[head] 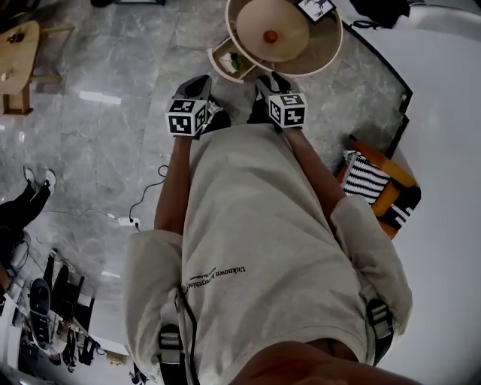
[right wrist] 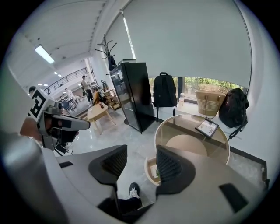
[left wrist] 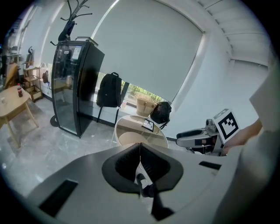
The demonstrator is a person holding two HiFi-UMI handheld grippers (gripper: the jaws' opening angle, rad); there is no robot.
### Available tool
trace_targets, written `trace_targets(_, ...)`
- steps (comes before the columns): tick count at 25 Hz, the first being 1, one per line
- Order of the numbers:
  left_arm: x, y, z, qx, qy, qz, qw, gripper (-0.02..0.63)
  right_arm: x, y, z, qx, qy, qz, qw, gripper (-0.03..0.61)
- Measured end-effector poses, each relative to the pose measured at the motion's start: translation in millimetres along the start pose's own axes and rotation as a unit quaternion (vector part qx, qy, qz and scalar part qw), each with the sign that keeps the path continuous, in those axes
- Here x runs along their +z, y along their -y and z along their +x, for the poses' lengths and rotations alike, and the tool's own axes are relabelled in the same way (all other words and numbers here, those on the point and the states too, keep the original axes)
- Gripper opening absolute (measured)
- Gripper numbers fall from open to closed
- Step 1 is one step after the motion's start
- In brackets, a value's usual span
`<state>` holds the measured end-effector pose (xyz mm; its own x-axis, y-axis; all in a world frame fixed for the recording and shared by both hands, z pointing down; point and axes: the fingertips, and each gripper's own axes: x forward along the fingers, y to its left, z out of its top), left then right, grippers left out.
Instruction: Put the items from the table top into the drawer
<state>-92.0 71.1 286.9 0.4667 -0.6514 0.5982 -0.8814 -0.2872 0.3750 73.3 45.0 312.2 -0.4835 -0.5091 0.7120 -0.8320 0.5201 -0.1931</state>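
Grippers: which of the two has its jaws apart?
The grey right gripper: floor shows through the gap between its dark ribbed pads. The left gripper has its pads meeting edge to edge.

The round table (head: 325, 54) is standing with its drawer (head: 218, 69) hanging open at the left edge in the head view — something green and white is lying inside. A small orange-red item (head: 270, 36) is sitting near the table's middle, and a framed picture (head: 316, 7) is resting close to the far rim.
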Motion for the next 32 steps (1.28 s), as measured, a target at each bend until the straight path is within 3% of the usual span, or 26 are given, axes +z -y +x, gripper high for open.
trace_targets(4, 13, -7, -10, 0.01, 0.011, 0.006, 0.9999, 0.021, 11, 7, -7, 0.001, 0.004, 0.001, 1.0, 0.204)
trace_targets(9, 32, -23, -14, 0.015, 0.021, 0.016, 0.9995, 0.021, 25, 13, -16, 0.009, 0.015, -0.001, 1.0, 0.077)
trace_targets(12, 45, -25, -12, 0.011, 0.026, 0.029, 0.9992, 0.021, 28, 16, -22, 0.028, 0.015, -0.002, 0.999, 0.045)
trace_targets(19, 59, -20, -8, -0.005, 0.03, 0.046, 0.9985, 0.021, 32, 18, -28, 0.041, 0.001, -0.022, 0.999, 0.034)
trace_targets(32, 46, -19, -8, -0.014, 0.019, 0.044, 0.9988, 0.021, 36, 22, -22, 0.044, -0.002, 0.015, 0.999, 0.034)
